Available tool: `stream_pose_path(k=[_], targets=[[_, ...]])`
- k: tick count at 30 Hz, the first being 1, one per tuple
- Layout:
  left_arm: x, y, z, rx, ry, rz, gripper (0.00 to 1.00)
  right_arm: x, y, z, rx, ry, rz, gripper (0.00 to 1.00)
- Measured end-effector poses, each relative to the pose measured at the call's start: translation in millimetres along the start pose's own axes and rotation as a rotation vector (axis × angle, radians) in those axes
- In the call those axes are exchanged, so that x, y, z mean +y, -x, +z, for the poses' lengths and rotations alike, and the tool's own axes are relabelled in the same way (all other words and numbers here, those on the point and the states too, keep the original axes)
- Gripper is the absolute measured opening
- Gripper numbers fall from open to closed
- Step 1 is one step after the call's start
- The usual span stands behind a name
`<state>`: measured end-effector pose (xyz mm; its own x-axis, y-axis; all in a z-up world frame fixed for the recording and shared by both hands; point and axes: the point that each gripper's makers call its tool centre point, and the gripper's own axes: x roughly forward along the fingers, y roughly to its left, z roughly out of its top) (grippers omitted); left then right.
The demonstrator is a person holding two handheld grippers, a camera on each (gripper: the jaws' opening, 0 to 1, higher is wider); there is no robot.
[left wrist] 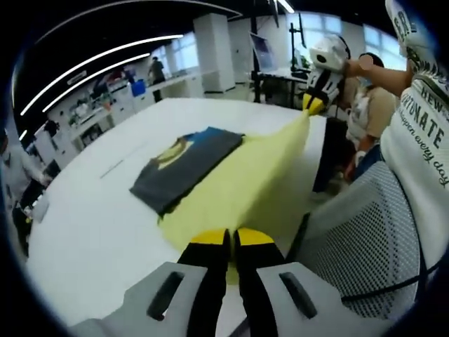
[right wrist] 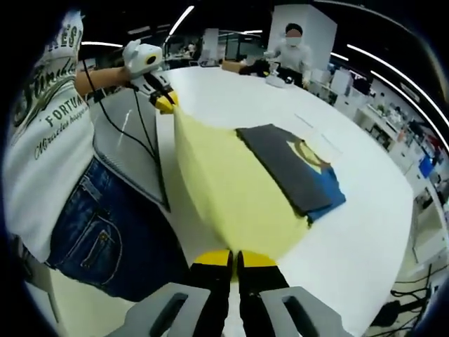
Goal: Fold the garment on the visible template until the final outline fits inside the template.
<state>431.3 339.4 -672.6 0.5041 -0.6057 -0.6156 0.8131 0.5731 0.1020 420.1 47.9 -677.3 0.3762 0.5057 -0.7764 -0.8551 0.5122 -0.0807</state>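
Note:
A folded dark grey garment [left wrist: 186, 172] [right wrist: 291, 168] with a yellow and blue print lies on a pale yellow template sheet [left wrist: 242, 186] [right wrist: 231, 196] on the white table [left wrist: 91, 232] [right wrist: 365, 232]. My left gripper [left wrist: 230, 242] is shut on one near corner of the sheet. My right gripper [right wrist: 235, 261] is shut on the other corner. Each also appears in the other's view, the right gripper [left wrist: 314, 105] and the left gripper [right wrist: 165, 104], pinching a raised yellow corner. The sheet's near edge is stretched between them, lifted off the table.
The person holding the grippers, in a white printed shirt [left wrist: 421, 140] [right wrist: 49, 119] and jeans, stands at the table edge beside a grey mesh chair [left wrist: 358, 225] [right wrist: 130, 140]. Another person [right wrist: 291, 53] sits at the table's far end. Desks and shelves line the room.

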Motion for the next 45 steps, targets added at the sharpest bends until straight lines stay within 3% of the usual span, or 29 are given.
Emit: stream_pose_path(k=[14, 19, 27, 45], targets=[[-3.9, 15.8, 6.6, 0.036, -0.019, -0.011, 0.01, 2.0, 17.4, 17.0, -0.008, 0.037, 0.011, 0.0], [-0.4, 15.9, 13.1, 0.041, -0.055, -0.011, 0.01, -0.4, 18.7, 23.5, -0.006, 0.057, -0.015, 0.0], [21.7, 10.4, 23.0, 0.03, -0.086, 0.018, 0.01, -23.2, 13.1, 34.0, -0.026, 0.076, -0.078, 0.0], [65.0, -6.2, 55.2, -0.036, -0.038, 0.071, 0.01, -73.0, 0.4, 58.3, -0.065, 0.076, -0.182, 0.0]])
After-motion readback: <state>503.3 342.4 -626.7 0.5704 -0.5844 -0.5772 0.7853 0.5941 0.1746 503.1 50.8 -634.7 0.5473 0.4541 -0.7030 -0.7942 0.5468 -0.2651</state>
